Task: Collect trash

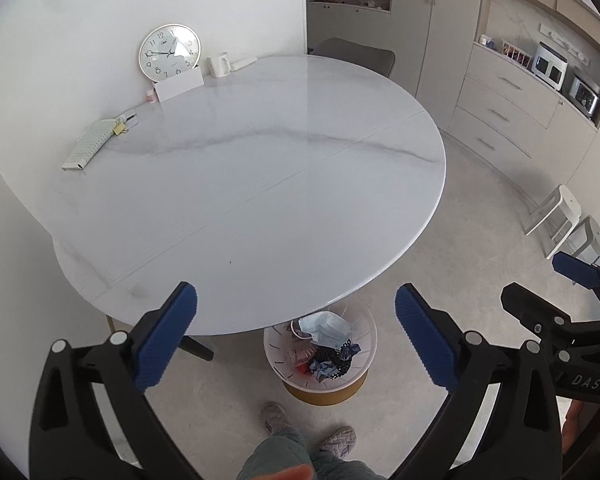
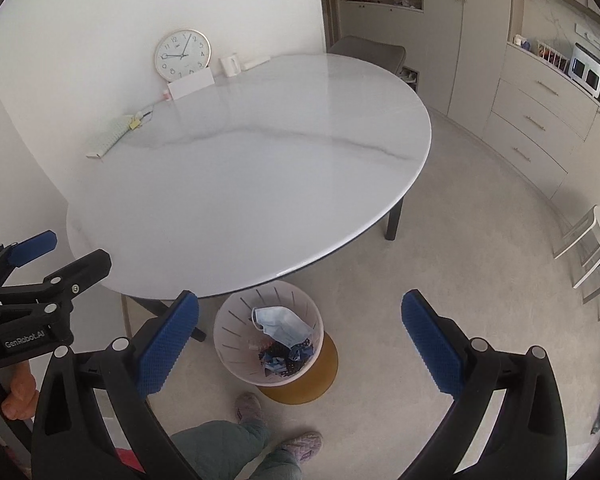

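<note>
A white slotted waste bin (image 1: 360,330) (image 2: 236,316) on a yellow base stands on the floor under the near edge of the round marble table (image 1: 260,184) (image 2: 240,184). Inside lie a pale blue face mask (image 1: 327,330) (image 2: 280,322) and dark crumpled scraps (image 1: 332,362) (image 2: 284,360). My left gripper (image 1: 296,334) hangs high above the bin, open, nothing between its blue pads. My right gripper (image 2: 300,340) is likewise open and bare, also above the bin. Each gripper shows at the edge of the other's view.
On the table's far side against the wall sit a clock (image 1: 169,52), a white card (image 1: 180,85), a mug (image 1: 219,65), a small bottle (image 1: 151,95) and a keyboard (image 1: 90,143). The person's slippered feet (image 1: 336,440) stand near the bin. Cabinets (image 1: 500,112) and a white stool (image 1: 556,212) are right.
</note>
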Tool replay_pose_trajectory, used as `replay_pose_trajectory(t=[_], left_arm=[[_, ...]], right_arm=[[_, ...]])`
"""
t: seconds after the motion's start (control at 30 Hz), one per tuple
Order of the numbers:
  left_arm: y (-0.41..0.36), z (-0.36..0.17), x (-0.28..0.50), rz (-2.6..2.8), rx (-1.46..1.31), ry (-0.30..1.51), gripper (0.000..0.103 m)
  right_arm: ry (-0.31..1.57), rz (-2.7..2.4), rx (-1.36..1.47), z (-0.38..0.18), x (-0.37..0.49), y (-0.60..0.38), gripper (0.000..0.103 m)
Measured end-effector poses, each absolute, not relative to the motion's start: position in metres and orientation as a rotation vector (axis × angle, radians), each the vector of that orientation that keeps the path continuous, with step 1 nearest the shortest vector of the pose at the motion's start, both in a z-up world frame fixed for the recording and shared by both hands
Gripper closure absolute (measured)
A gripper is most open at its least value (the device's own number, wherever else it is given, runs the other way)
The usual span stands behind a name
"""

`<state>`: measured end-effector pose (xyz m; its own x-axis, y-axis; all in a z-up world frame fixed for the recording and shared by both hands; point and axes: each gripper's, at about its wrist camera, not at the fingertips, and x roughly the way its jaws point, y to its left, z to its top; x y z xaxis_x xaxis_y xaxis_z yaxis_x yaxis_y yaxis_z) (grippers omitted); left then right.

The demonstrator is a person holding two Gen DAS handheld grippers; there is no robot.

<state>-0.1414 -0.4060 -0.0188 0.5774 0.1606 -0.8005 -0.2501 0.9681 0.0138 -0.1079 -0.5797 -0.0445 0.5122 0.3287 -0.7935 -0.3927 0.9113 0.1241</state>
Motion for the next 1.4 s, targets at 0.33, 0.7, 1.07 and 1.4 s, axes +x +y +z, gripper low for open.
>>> replay_pose_trajectory(t=[0.33, 0.7, 1.07, 1.4], left_arm=[[-0.345, 0.048, -0.12, 0.266, -0.106, 0.79, 0.008], [-0.239, 0.076, -0.073, 0.185, -0.002, 0.726, 0.008], [-0.192, 0.07, -0.051, 0.088, 0.019, 0.761, 0.008], [-0.19, 0.065, -0.052, 0.096, -0.017, 0.787, 0.008]], right_arm=[[0.818, 0.427, -0.072, 0.023, -0.086, -0.53, 0.002], [0.724, 0.318, 0.03, 0.067, -0.053, -0.442, 0.002], [0.74, 0.235, 0.049, 0.065, -0.042, -0.386, 0.002], [0.788, 0.245, 0.009, 0.061, -0.033, -0.378, 0.002]])
